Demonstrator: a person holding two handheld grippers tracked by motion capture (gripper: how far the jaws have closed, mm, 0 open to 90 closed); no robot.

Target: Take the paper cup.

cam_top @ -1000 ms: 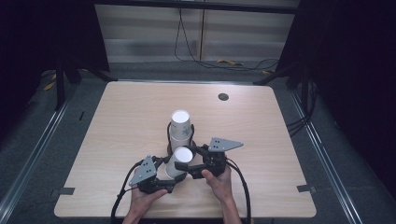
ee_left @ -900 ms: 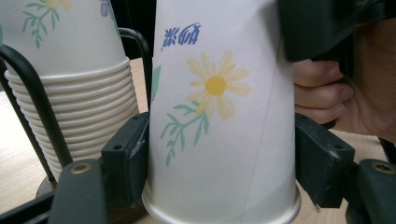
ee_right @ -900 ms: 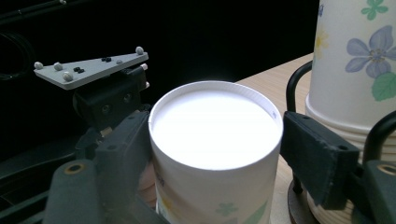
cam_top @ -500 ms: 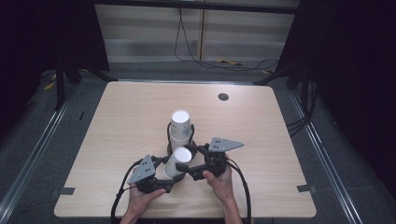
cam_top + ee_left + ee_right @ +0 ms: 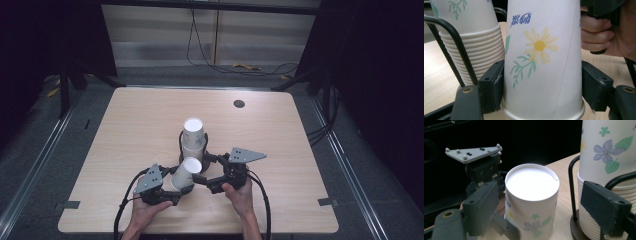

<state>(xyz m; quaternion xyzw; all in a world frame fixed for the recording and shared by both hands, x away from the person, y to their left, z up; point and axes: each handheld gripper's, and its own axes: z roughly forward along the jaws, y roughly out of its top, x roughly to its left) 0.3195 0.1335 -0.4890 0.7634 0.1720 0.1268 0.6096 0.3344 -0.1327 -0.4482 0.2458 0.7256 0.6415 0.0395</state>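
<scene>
While the person's left gripper (image 5: 176, 189) clamps its two black jaws on the lower wall of an upside-down white paper cup printed with flowers (image 5: 185, 173), that cup leans over the near middle of the pale wooden table (image 5: 300, 150), just in front of a stack of matching paper cups in a black wire holder (image 5: 193, 137). In the left gripper view the pads press on either side of the cup near its rolled rim (image 5: 541, 116). The right gripper (image 5: 212, 172) has just been opening; its jaws stand wide with the cup between them, untouched. Such a cup is likely very light, thin-walled and easily crushed, so hold it gently low on the wall by the stiffer rim.
</scene>
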